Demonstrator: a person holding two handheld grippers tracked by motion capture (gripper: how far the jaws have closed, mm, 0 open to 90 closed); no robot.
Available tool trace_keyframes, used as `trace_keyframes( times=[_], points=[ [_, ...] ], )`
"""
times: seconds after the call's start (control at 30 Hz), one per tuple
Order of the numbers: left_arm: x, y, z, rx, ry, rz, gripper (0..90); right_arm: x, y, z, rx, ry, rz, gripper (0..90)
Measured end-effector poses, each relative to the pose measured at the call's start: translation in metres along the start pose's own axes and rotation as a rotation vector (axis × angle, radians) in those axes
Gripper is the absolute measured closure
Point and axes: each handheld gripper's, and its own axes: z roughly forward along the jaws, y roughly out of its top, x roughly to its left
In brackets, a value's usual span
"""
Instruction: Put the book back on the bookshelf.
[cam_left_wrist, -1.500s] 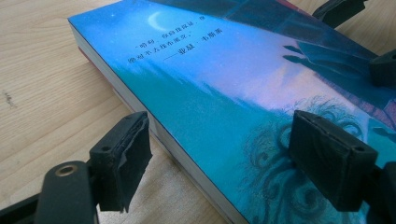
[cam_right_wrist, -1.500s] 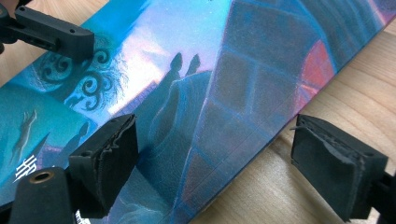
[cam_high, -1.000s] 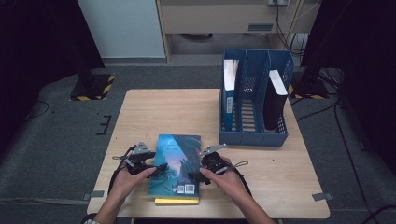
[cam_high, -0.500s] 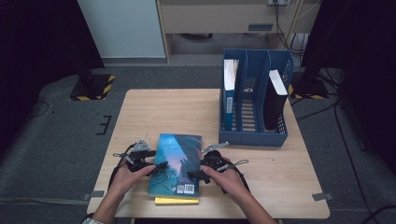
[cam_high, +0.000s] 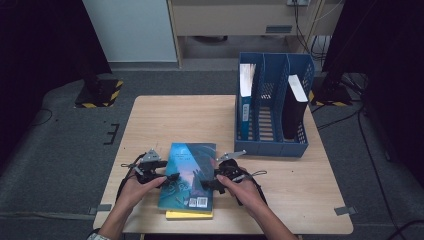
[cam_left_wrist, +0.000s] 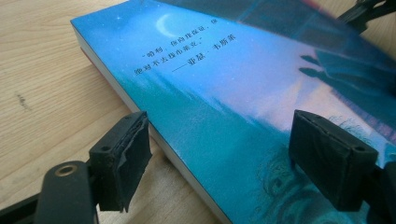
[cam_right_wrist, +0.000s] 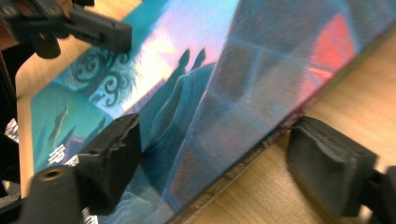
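Blue book (cam_high: 189, 175) lies flat on the wooden table (cam_high: 165, 120), on top of a yellow book (cam_high: 189, 215) whose edge shows at the near end; in the high view it is in front of the blue file rack (cam_high: 272, 145) and nearer to the person. Its long axis runs away from the person, and the two grippers stand at its two long sides: the left gripper (cam_high: 167, 177) at the left edge, the right gripper (cam_high: 207, 184) at the right edge, both equally near. In the left gripper view, the blue book (cam_left_wrist: 224, 93) has its edge between the open jaws, one jaw beside the pages over the table, the other above the cover; the pads do not seem to press. In the right gripper view, the blue book (cam_right_wrist: 219, 93) also sits between the jaws; they have just been closing, yet a gap is visible at the lower pad. I judge the coming move is a squeeze from both sides.
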Motion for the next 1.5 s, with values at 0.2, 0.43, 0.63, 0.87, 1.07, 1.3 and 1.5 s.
trace_keyframes(
  times=[0.2,0.43,0.63,0.87,1.07,1.3,1.5],
  points=[
    [0.001,-0.001,-0.002,0.002,0.000,-0.007,20.2,0.008,0.008,0.006,-0.061,0.004,0.029,26.4],
    [0.001,-0.001,-0.002,0.003,0.007,-0.003,20.0,0.010,0.011,0.016,-0.057,-0.010,0.034,26.7],
    [-0.002,-0.001,-0.002,0.014,0.036,0.004,14.1,0.012,0.010,0.018,-0.055,-0.033,0.011,26.6],
    [0.003,-0.004,-0.001,0.042,0.003,-0.077,8.0,0.012,0.009,0.018,-0.066,-0.035,0.011,27.0],
    [0.004,-0.003,0.005,0.064,-0.077,-0.101,7.0,0.012,0.009,0.018,-0.065,-0.033,0.009,27.3],
    [0.007,-0.002,0.009,0.080,-0.104,-0.109,2.7,0.011,0.009,0.018,-0.060,-0.031,0.005,27.4],
    [0.009,0.001,0.012,0.103,-0.117,-0.112,1.1,0.011,0.011,0.019,-0.054,-0.032,0.009,28.2]
  ],
)
